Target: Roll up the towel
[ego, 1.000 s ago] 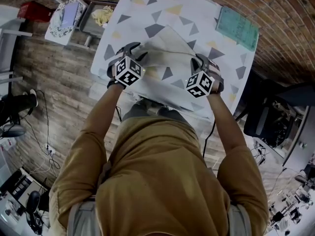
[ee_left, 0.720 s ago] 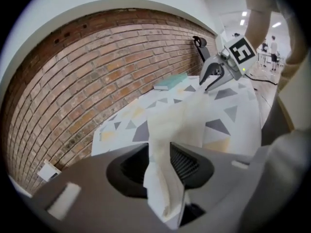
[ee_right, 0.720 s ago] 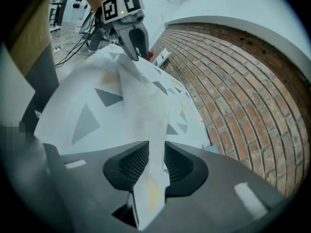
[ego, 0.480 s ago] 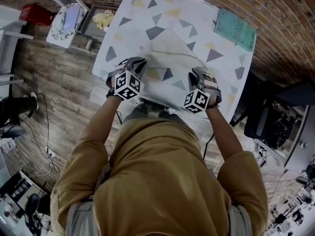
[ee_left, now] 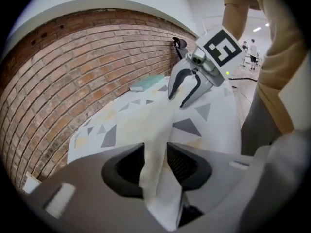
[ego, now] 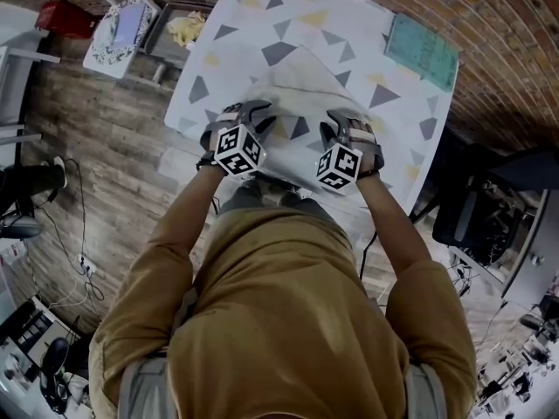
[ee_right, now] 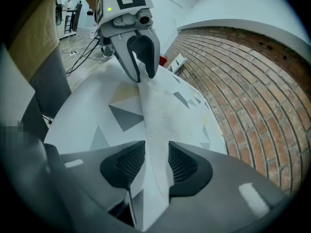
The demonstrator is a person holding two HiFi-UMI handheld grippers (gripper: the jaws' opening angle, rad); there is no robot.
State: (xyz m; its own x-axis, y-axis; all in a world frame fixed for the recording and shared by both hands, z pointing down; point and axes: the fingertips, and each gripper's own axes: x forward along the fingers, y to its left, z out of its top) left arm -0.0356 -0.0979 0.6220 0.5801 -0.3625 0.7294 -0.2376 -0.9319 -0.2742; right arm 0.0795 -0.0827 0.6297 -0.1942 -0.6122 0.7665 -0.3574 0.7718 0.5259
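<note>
Towel (ego: 301, 85) edge stayed pinched while left gripper (ego: 251, 112) and right gripper (ego: 342, 122) drew together, jaws easing slightly apart; roll barely begun.

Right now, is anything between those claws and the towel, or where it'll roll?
Nothing visible. The left gripper and right gripper grip the towel by its near edge, jaws just opened slightly. The teal pad lies on the table at a far corner, well clear.
</note>
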